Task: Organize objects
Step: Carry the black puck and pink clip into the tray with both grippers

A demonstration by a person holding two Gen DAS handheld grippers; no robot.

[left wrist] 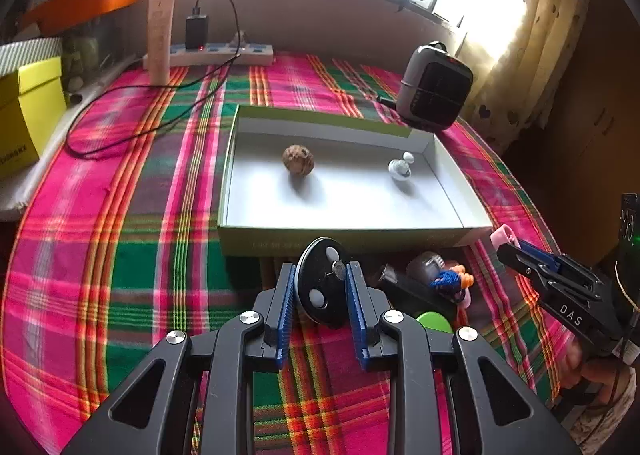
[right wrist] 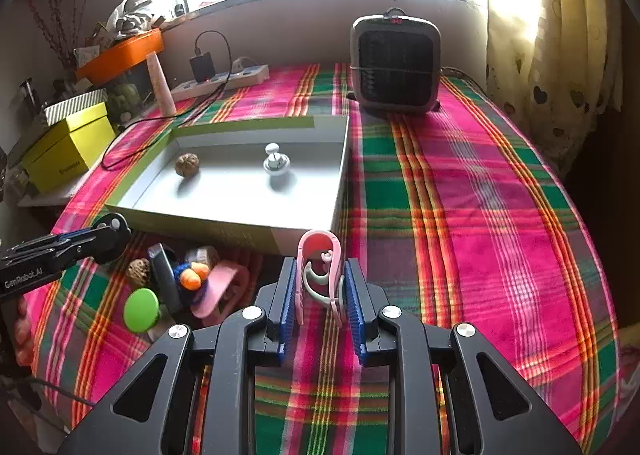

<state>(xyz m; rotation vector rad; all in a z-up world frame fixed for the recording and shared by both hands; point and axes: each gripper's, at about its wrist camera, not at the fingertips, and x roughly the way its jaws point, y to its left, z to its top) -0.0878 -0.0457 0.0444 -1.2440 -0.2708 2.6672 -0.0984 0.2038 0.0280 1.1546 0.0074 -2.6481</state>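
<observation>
An open white box (left wrist: 352, 233) (right wrist: 224, 221) sits on the plaid cloth. Inside lie a brown walnut (left wrist: 298, 160) (right wrist: 187, 164) and a small silver knob (left wrist: 400, 168) (right wrist: 276, 164). My left gripper (left wrist: 320, 287) is shut on a black disc (left wrist: 320, 283) just in front of the box; it shows in the right wrist view too (right wrist: 110, 229). My right gripper (right wrist: 320, 287) is shut on a pink clip (right wrist: 320, 267), near the box's front right corner; it shows in the left wrist view (left wrist: 508, 239). A pile of small objects (right wrist: 188, 279) (left wrist: 440, 279) lies before the box.
A grey heater (right wrist: 396, 63) (left wrist: 436, 93) stands behind the box. A power strip with a charger (left wrist: 216, 51) and a tall tube (left wrist: 160, 39) are at the back left. A yellow box (right wrist: 68, 151) sits left. A green disc (right wrist: 141, 309) lies in the pile.
</observation>
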